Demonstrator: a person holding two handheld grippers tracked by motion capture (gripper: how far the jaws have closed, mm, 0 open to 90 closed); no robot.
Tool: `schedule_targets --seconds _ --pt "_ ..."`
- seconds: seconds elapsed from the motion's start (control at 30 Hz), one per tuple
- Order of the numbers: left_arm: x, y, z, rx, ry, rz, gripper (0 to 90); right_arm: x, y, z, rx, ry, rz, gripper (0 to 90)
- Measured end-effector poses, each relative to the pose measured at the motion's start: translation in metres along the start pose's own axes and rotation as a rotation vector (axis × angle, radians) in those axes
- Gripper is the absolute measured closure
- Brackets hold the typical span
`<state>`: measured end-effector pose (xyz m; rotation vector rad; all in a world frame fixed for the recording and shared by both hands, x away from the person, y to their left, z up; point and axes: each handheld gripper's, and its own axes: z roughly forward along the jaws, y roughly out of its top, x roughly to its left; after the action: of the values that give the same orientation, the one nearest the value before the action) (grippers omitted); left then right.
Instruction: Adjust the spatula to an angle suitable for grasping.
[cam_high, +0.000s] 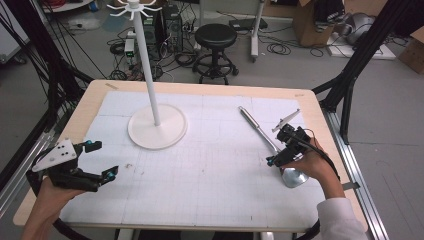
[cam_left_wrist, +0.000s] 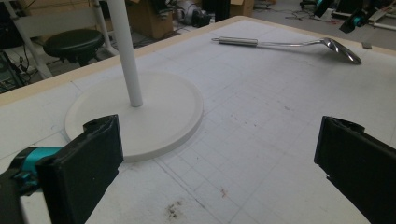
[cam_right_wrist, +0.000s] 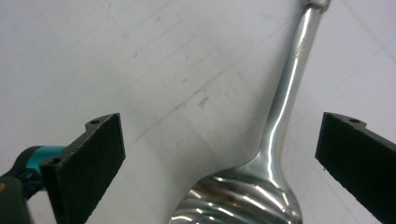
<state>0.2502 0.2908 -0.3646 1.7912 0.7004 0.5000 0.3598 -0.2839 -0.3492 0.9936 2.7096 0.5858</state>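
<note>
A shiny metal ladle (cam_high: 260, 131) lies on the white gridded mat (cam_high: 210, 185) at the right, handle toward the far side, bowl (cam_high: 293, 177) near the person's right hand. My right gripper (cam_high: 281, 147) hovers open just above the ladle's neck. In the right gripper view the neck (cam_right_wrist: 282, 102) runs between the wide-apart jaws, nearer the right one, with the bowl (cam_right_wrist: 238, 200) at the bottom; nothing is gripped by the right gripper (cam_right_wrist: 223, 135). My left gripper (cam_high: 104, 159) is open over the mat's left side, empty. From the left gripper (cam_left_wrist: 219, 140) the ladle (cam_left_wrist: 289, 44) lies far off.
A white stand with a round base (cam_high: 157, 131), a tall pole (cam_high: 149, 65) and hooks on top (cam_high: 134, 7) stands left of centre on the mat; its base (cam_left_wrist: 140, 112) is just ahead of the left gripper. A black stool (cam_high: 215, 37) and cables lie beyond the table.
</note>
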Motion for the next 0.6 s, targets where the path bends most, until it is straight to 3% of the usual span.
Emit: schedule_targets --seconds 0.23,0.3,0.6 --pt "0.0 0.0 0.001 0.0 -0.003 -0.003 1.7 -0.006 0.01 0.0 -0.036 -0.012 0.014 0.4" --pt "0.0 0.0 0.001 0.0 -0.003 -0.002 1.7 -0.01 0.015 0.003 -0.04 -0.035 0.006 0.4" --pt "0.0 0.0 0.001 -0.003 -0.004 -0.005 1.7 -0.024 0.023 0.013 -0.063 -0.029 0.039 0.4"
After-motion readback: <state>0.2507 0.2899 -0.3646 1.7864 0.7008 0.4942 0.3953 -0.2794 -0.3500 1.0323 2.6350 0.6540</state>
